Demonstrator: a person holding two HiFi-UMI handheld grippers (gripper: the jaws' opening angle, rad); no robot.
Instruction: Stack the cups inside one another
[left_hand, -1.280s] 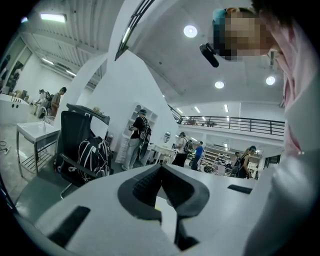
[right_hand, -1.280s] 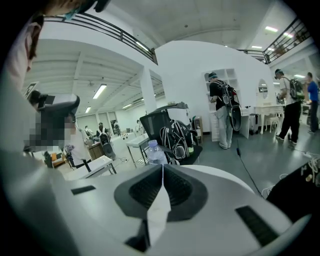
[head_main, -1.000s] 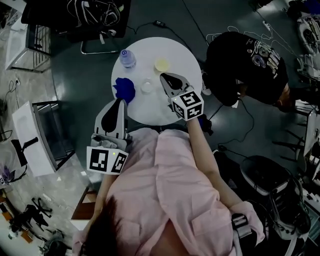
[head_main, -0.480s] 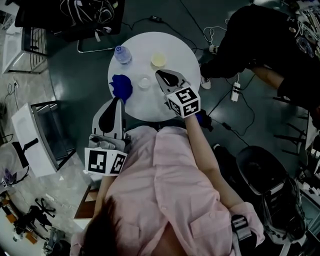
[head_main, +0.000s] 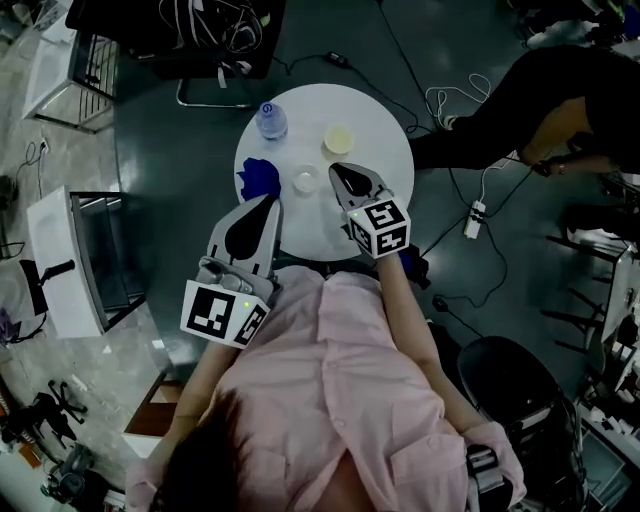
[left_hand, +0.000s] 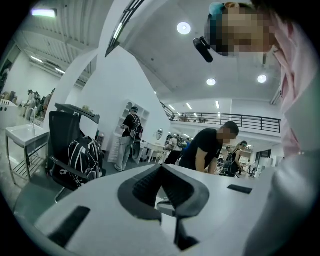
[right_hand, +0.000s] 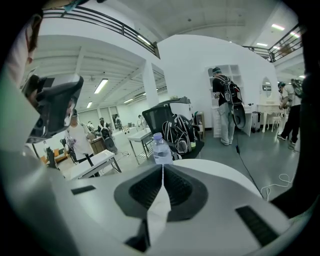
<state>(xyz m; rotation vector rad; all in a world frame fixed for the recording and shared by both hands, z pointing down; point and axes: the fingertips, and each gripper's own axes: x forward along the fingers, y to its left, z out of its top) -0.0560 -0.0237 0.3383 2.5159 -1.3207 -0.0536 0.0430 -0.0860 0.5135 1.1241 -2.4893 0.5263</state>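
A round white table stands on a dark floor. On it, a yellow cup sits at one o'clock, a clear cup near the middle, and a bottle at eleven. The left gripper and right gripper are both closed on nothing. The cups look light, thin and easy to squash. Pinch one gently by the rim.

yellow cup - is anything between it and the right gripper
Nothing visible. In the head view, only bare table lies between the right gripper and the yellow cup; the whitish cup sits off to its left in the picture.
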